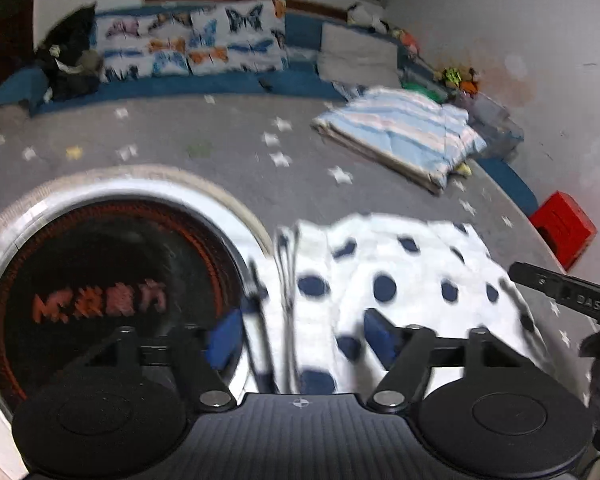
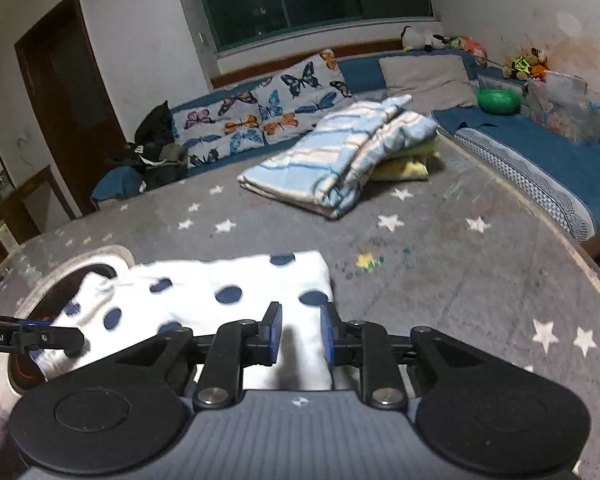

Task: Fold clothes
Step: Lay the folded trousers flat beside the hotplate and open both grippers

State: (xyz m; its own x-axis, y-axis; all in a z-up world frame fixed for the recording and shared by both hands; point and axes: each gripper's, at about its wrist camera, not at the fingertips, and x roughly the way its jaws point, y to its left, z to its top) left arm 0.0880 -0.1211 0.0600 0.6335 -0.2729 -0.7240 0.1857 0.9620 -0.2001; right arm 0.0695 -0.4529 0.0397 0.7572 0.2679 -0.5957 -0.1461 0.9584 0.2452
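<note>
Left wrist view first, and it's a blurry one: the left tongs [image 1: 302, 338] stand wide, blue pads well apart, and the white garment with navy dots [image 1: 384, 280] lies loose between and beyond them on the grey star-print worktop [image 1: 220, 140]. Nothing pinched there, the cloth simply sits under the gap. Over on the right wrist view, the right tongs [image 2: 300, 332] are only partly parted, and a strip of that same dotted garment [image 2: 228, 292] runs up through the narrow gap; whether the pads actually press on it I can't tell, the cloth is blown out white right there.

Now the danger spots. The garment's far-left edge drapes onto the round black-and-white appliance [image 1: 100, 280] with the red ring, so any drag toward that side could snag the cloth on its rim or pull the neat fold askew. The garment looks already doubled over, with stacked edges showing along its left side, and my read is that a careless withdrawal of the right tongs could lift the top layer and undo it. The left tool's arm [image 2: 32, 338] also reaches in low at the left of the right wrist view, close over the cloth, so the two tools could clip each other if both move inward.

Further back, the folded blue-striped blanket [image 2: 332, 164] sits well apart, no threat there. Blur in the left view says motion, so precision is the worry.
</note>
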